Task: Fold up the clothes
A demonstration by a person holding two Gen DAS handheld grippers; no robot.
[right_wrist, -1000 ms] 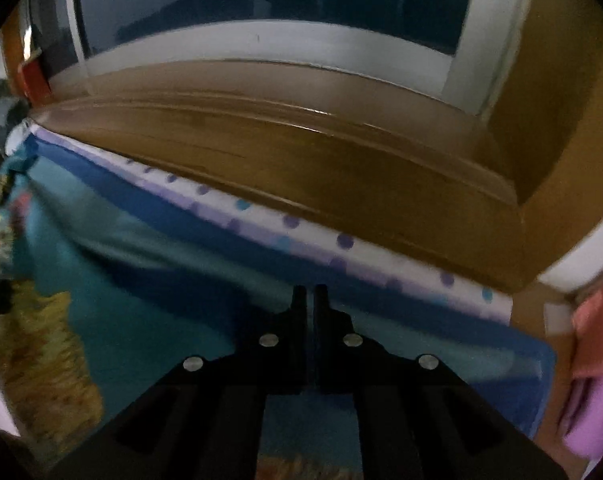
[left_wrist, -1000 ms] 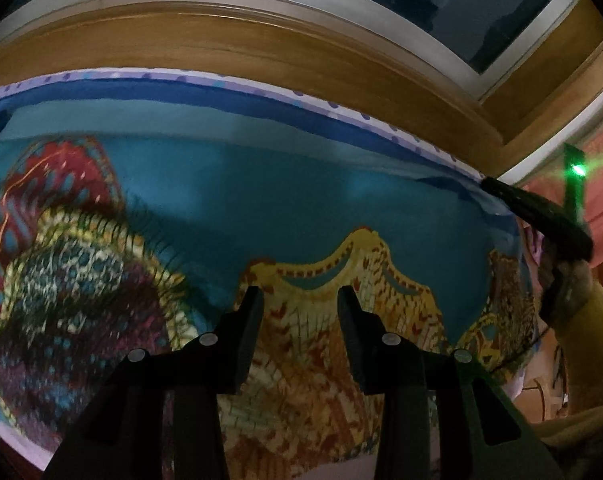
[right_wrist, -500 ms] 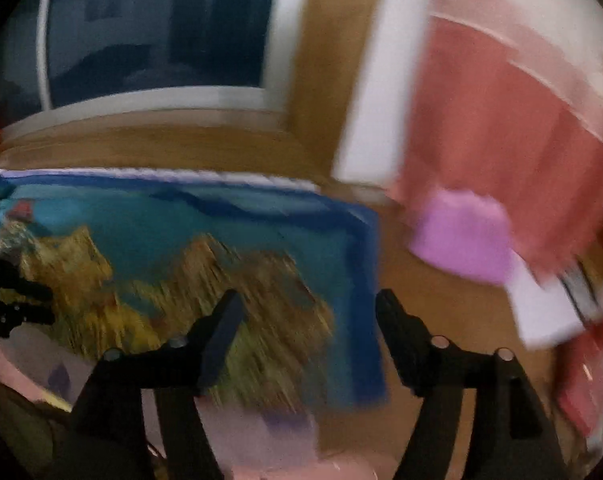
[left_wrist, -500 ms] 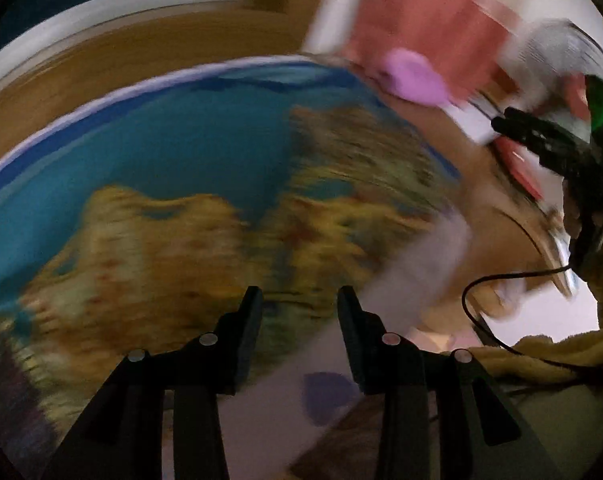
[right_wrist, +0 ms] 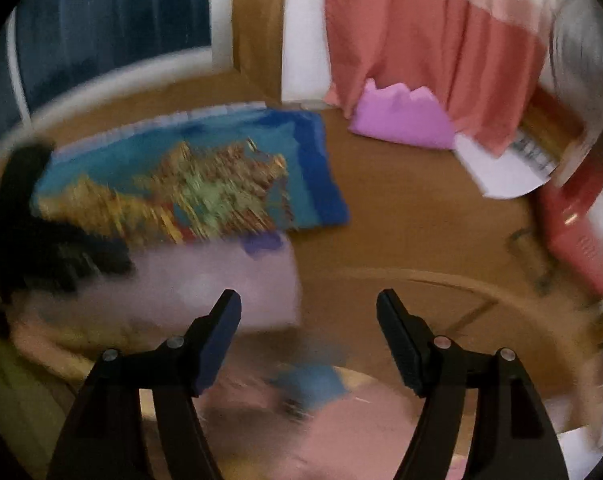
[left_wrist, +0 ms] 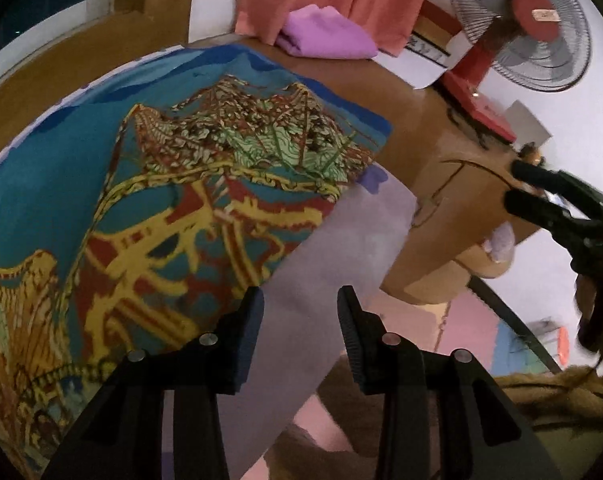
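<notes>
Cloth (left_wrist: 149, 184) covers the table (left_wrist: 429, 148) beside purple fabric (left_wrist: 325, 36) and fan (left_wrist: 521, 24); both grippers' jaws gape empty.

My left matte black plastic two-finger gripper (left_wrist: 299, 320) has 2 wedge-shaped fingers with ribbed inner pads and 4 round silver screws across its arms. My right matte black two-finger gripper (right_wrist: 308, 320) matches it, its pads tinted dark blue. I wear a mustard-yellow knitted sleeve (left_wrist: 549, 394).

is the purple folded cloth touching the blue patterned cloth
Apart. The left wrist view shows bare brown tabletop between the purple folded cloth and the blue patterned cloth.
</notes>
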